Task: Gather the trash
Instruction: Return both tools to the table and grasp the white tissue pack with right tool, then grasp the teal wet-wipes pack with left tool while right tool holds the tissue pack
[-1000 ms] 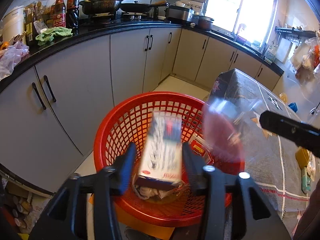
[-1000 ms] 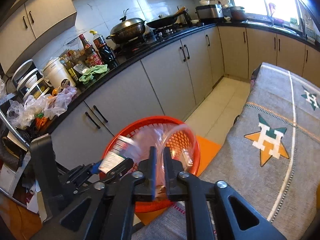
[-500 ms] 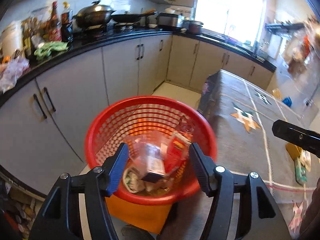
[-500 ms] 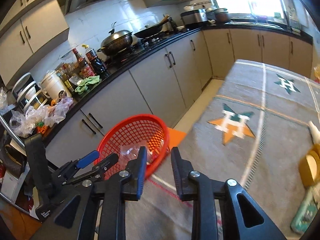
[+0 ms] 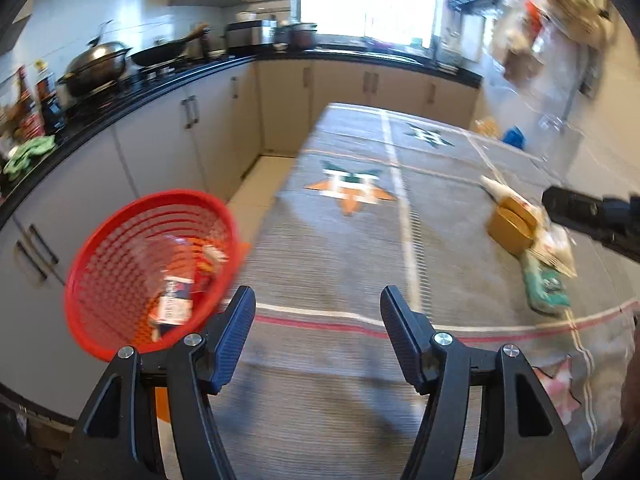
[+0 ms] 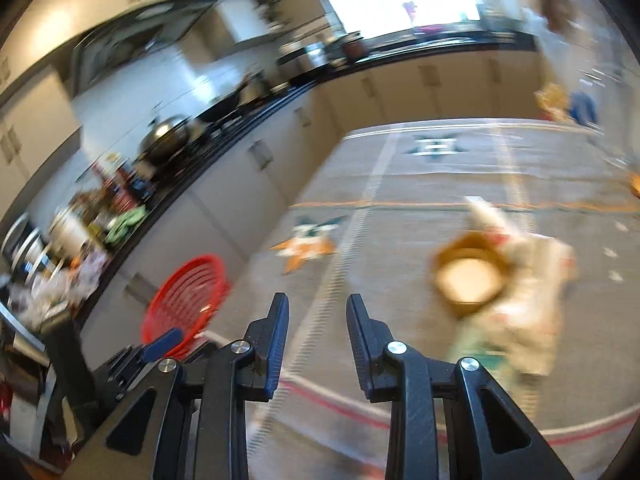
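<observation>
We hold the left gripper (image 5: pixel 318 300) spread wide and empty above the grey tablecloth (image 5: pixel 340 260); our right gripper (image 6: pixel 318 306) gapes narrower, also empty; the red basket (image 5: pixel 100 264) sits beside the table's left edge with wrappers inside; more trash (image 5: pixel 532 240), blurred, lies on the cloth's right side.

Home kitchen, wok (image 5: pixel 96 65) on stove, grey cabinets (image 5: pixel 192 136), black countertop (image 5: pixel 132 92)
</observation>
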